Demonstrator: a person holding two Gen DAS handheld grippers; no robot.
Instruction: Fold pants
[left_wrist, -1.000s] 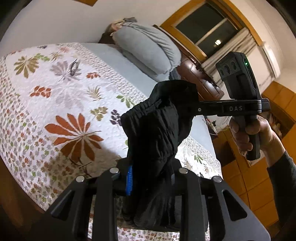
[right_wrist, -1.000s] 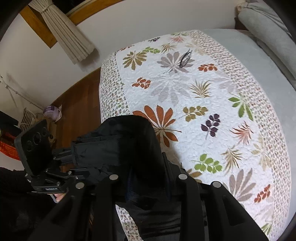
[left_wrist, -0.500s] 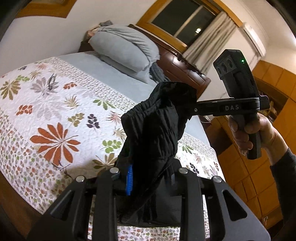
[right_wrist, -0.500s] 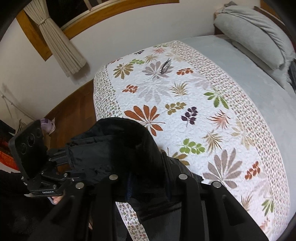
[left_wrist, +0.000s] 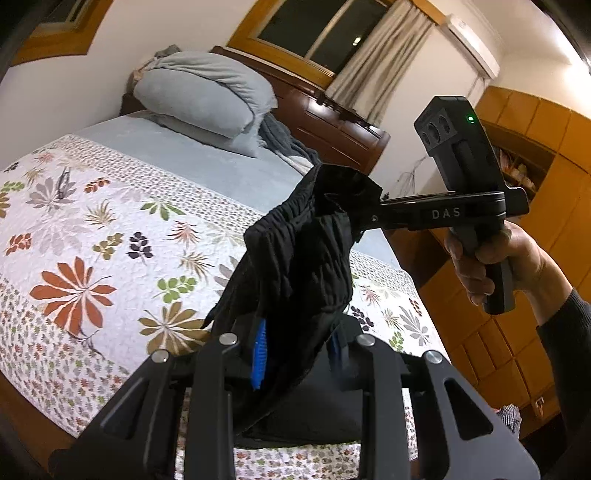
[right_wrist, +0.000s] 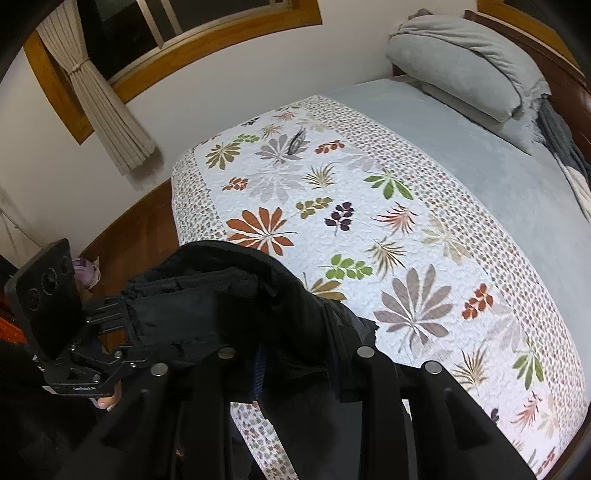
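black fabric, the pants (left_wrist: 295, 258), is held bunched in the air above the near edge of the bed (left_wrist: 207, 166), gripped at two places. nearest in the left wrist view, the left claw (left_wrist: 299, 350) is seen pinched narrow on a lower fold of the pants, with blue pads (left_wrist: 259, 354) pressed against the cloth on either side. just beyond, the pants are stretched up and to the right, where the gathered waistband is clamped by the right claw (left_wrist: 364, 212), which is carried by a hand (left_wrist: 484, 258) in a dark sleeve. in the right wrist view the same cloth is draped over the right claw (right_wrist: 295, 365), whose fingers are largely hidden under it, and the left claw (right_wrist: 127, 325) is seen at the left, closed on the other end of the bundle. below and behind the pants, a white quilt (right_wrist: 332, 229) printed with orange, green and purple leaves is spread over the foot of the bed. farther back, a plain grey sheet is shown, then a folded grey pillow (left_wrist: 199, 96) laid against a dark wooden headboard (left_wrist: 332, 122). at the far wall, a wood-framed window (left_wrist: 314, 33) and a beige curtain (left_wrist: 373, 62) are seen.
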